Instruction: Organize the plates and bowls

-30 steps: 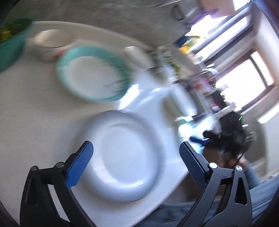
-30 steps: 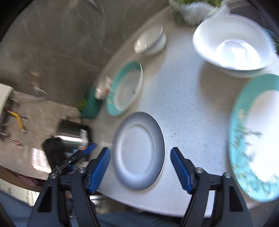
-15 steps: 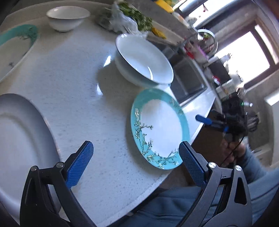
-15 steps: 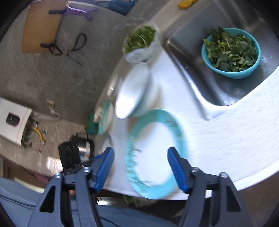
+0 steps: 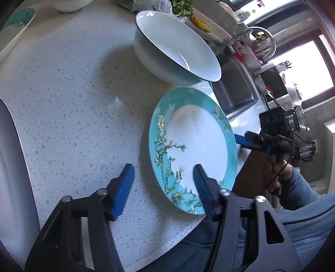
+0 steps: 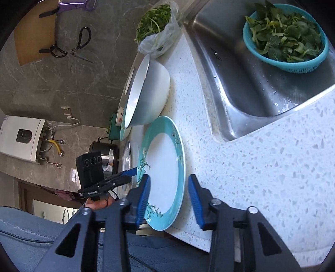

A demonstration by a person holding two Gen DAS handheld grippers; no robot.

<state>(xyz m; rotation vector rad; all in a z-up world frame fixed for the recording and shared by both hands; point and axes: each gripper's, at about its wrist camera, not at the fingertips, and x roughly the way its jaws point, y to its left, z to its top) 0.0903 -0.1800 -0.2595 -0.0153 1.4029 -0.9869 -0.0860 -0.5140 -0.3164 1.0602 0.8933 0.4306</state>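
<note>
Both views now centre on the teal plate (image 5: 196,150), which lies flat near the front edge of the counter (image 5: 73,100); a second ago each claw was over the grey plate (image 5: 12,171), which now sits at the far left edge of the left view.

Left gripper (image 5: 163,184): jaws have just been closing, now part open. One blue pad hangs over the plate's near rim, the other over bare counter beside it. The rim sits between them; no pad presses on it that I can see. Holds nothing.

Right gripper (image 6: 167,192): jaws also just closing, part open. They straddle the opposite rim of the same plate, one pad over the white centre, one over the counter outside the rim. No contact visible; nothing held.

The big white bowl (image 5: 175,48) stands just behind the plate, close to its far rim. A second teal plate (image 5: 16,23) and a small bowl (image 5: 71,5) stay at the far left of the counter. The sink (image 6: 251,83) holds a teal basket (image 6: 284,37) of greens.

Reading: the attention has shifted from the grey plate to the teal one, and both claws are narrowing on opposite rims, likely a two-handed lift toward a stack. Grip not yet made. The plate's edge overhangs or nearly meets the counter edge, so a slip could tip it off.
</note>
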